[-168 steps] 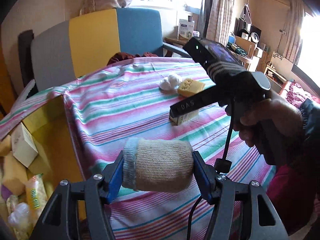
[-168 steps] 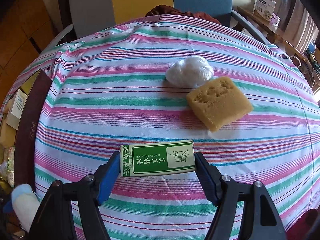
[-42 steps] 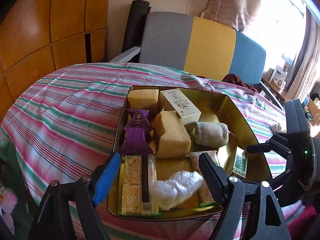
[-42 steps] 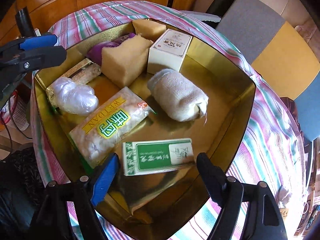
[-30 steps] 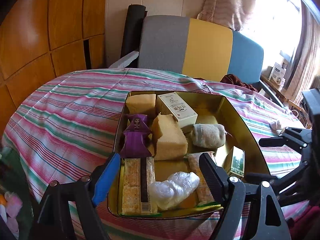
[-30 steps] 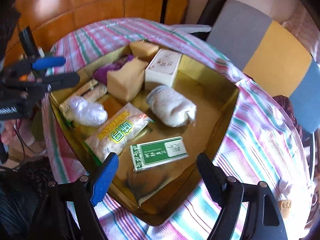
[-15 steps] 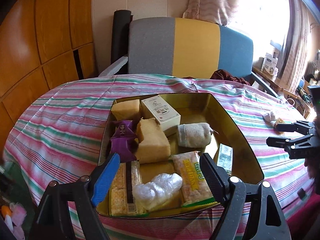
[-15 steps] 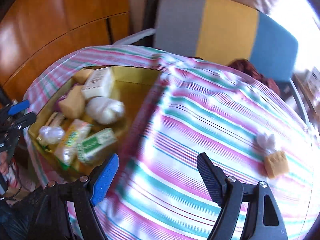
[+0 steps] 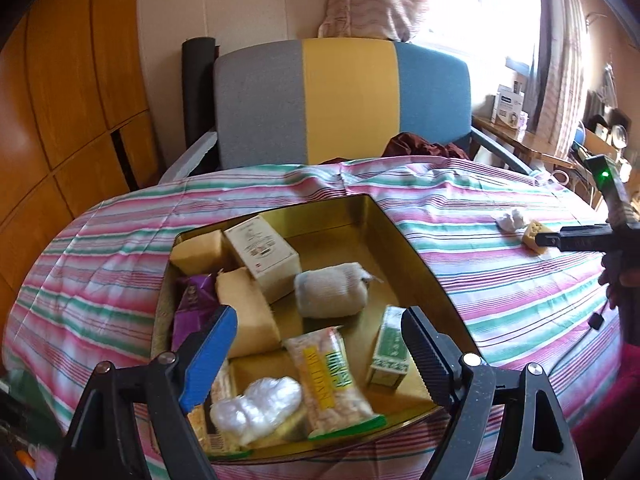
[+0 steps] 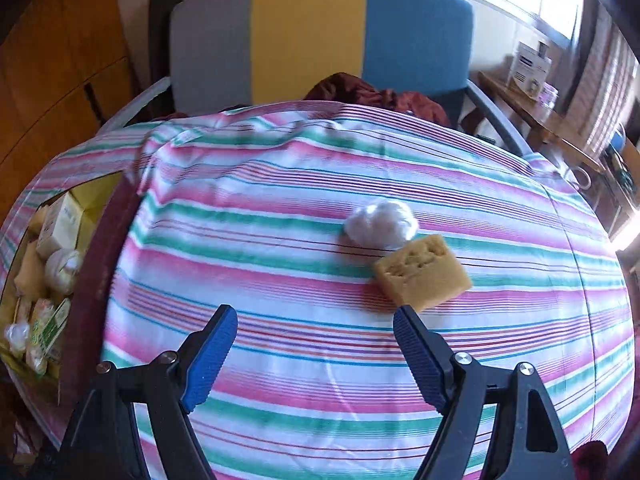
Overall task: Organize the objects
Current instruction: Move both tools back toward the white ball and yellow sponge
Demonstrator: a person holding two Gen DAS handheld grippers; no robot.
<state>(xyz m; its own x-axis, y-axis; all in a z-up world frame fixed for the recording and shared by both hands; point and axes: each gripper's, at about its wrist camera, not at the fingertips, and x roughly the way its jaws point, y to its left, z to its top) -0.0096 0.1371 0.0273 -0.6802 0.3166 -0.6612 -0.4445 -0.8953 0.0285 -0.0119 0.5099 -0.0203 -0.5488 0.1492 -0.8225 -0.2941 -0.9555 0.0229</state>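
The left gripper point(image 9: 316, 340) hangs over the near end of a gold tin box point(image 9: 416, 248), its jaws apart and empty, the blue pad and the black pad wide of each other with nothing pressed between them. Below that gap lie a snack packet point(image 9: 332, 376) with yellow lettering and a white plastic wad point(image 9: 256, 404); a green box point(image 9: 390, 346) leans near the right wall, and farther in sit a rolled cloth point(image 9: 330, 294), a yellow sponge block point(image 9: 248, 314), a purple packet point(image 9: 192, 304), a white carton point(image 9: 262, 252) and another yellow block point(image 9: 198, 250). The right gripper point(image 10: 316, 350) also stands apart and empty, above the striped tablecloth point(image 10: 280, 240). Just beyond its right finger lies a yellow sponge point(image 10: 422, 270), touching a crumpled white bag point(image 10: 382, 224) behind it; these 2 things sit well apart from the tin, seen at the left edge of the right wrist view. A grey, yellow and blue chair point(image 10: 320, 32) stands behind the table.
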